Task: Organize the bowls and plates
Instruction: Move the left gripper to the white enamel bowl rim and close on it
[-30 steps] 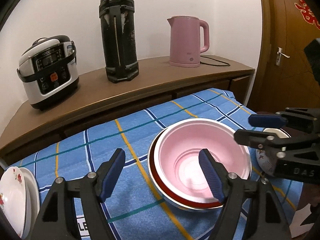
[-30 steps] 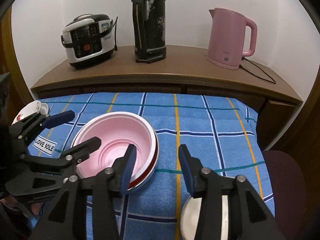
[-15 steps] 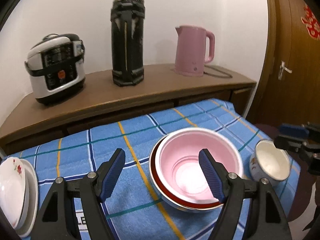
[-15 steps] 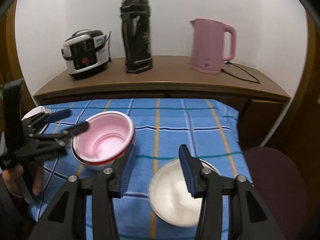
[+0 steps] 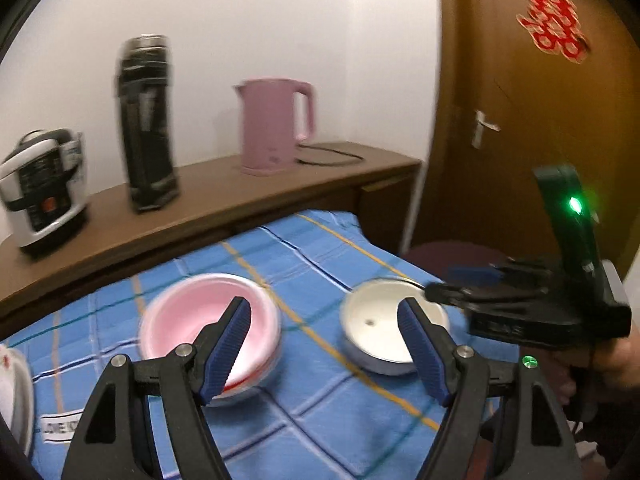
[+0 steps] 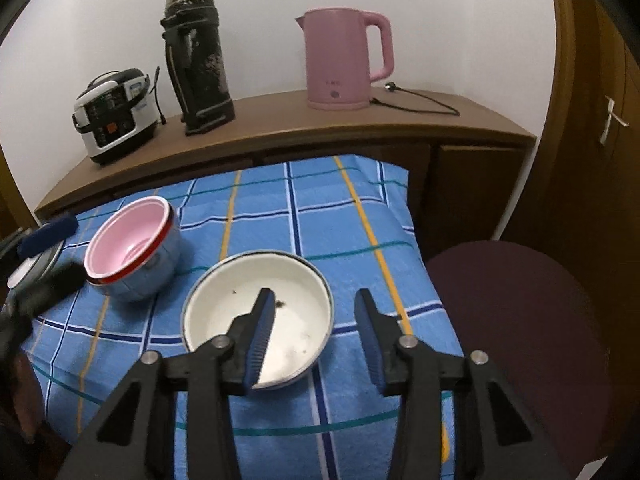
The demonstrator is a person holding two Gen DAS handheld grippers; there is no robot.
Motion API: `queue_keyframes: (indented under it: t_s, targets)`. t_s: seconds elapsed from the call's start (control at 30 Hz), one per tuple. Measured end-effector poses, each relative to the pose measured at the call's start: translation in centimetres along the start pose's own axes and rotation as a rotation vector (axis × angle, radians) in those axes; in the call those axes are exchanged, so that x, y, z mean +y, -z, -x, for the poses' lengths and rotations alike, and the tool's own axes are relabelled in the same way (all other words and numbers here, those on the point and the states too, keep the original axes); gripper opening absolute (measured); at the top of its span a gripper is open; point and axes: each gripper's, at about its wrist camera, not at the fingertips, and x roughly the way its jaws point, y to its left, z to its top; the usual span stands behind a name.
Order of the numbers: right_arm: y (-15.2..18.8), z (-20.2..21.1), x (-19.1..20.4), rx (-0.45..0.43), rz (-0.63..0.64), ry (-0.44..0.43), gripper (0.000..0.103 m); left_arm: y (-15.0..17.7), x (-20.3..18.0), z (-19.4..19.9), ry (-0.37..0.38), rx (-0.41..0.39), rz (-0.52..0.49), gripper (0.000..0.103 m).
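Left wrist view only: white plate stack (image 5: 16, 396) sitting at far left cloth edge, red paper cutout (image 5: 554, 24) on the door. Left gripper (image 5: 324, 350) hanging open, empty. Pink bowl (image 6: 126, 246) nesting in the red-rimmed enamel bowl (image 6: 142, 276) on the blue plaid cloth (image 6: 340, 220). White enamel bowl (image 6: 260, 312) sitting right of them; right gripper (image 6: 316, 336) open but closing in, left finger (image 6: 262, 334) over the bowl's inside, rim between the jaws. Pink kettle (image 6: 344, 60) standing behind.

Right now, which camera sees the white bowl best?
The right wrist view: the white bowl sits close and sharp, dark specks visible inside, one finger crossing it. The left wrist view shows it smaller, blurrier, partly behind a finger.
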Motion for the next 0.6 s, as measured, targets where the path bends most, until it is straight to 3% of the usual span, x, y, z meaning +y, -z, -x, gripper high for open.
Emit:
queue_keyframes:
  t_s: [0.07,0.2,0.23,0.47,0.6]
  targets:
    - [0.2,-0.2,-0.4,0.003,-0.006,-0.002,0.036,0.5,-1.3,-1.3,0.009,0.033,-0.025,0.073]
    - [0.7,-0.8,-1.3,0.016,-0.024,-0.008,0.033,1.4,-2.4,-3.8,0.03,0.115,-0.032,0.05]
    - [0.8,-0.8,-1.4,0.017,-0.027,-0.012,0.033,1.6,-2.5,-4.5,0.028,0.135,-0.031,0.048]
    - [1.2,-1.7,-1.4,0.029,-0.032,-0.05,0.028,2.0,-2.1,-6.4,0.053,0.187,0.006,0.048]
    - [1.4,-2.3,-1.1,0.036,-0.027,-0.068,0.016,2.2,-2.2,-7.2,0.059,0.199,0.011,0.048]
